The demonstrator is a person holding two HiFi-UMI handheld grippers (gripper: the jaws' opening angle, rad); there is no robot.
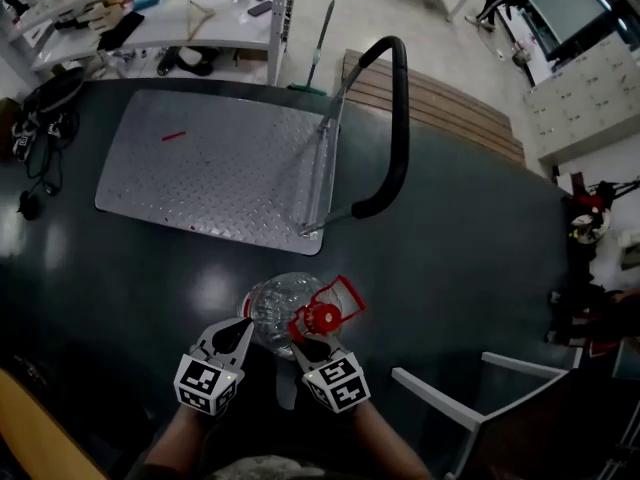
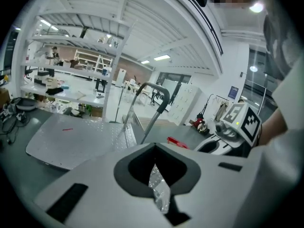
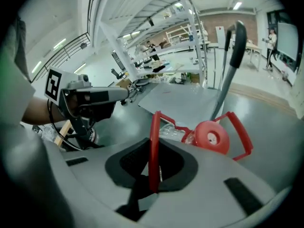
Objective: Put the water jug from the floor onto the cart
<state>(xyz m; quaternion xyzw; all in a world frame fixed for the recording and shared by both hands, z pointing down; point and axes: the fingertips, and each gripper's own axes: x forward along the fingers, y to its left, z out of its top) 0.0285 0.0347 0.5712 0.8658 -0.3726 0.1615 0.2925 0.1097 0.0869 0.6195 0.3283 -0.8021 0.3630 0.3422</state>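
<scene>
The right gripper has its jaws clamped on the red handle of the water jug. The left gripper is pinched on the jug's clear, crinkled plastic wall. In the head view the jug sits between the two grippers with its red cap towards the right one. It is just short of the near corner of the cart and not on it. Whether it is clear of the floor cannot be told.

The floor is dark, smooth and glossy, with lamp glints. The cart's deck is bare grey tread plate, and its black push handle stands at the right end. Beyond the cart are white shelves loaded with odds and ends, a slatted wooden pallet and white lockers.
</scene>
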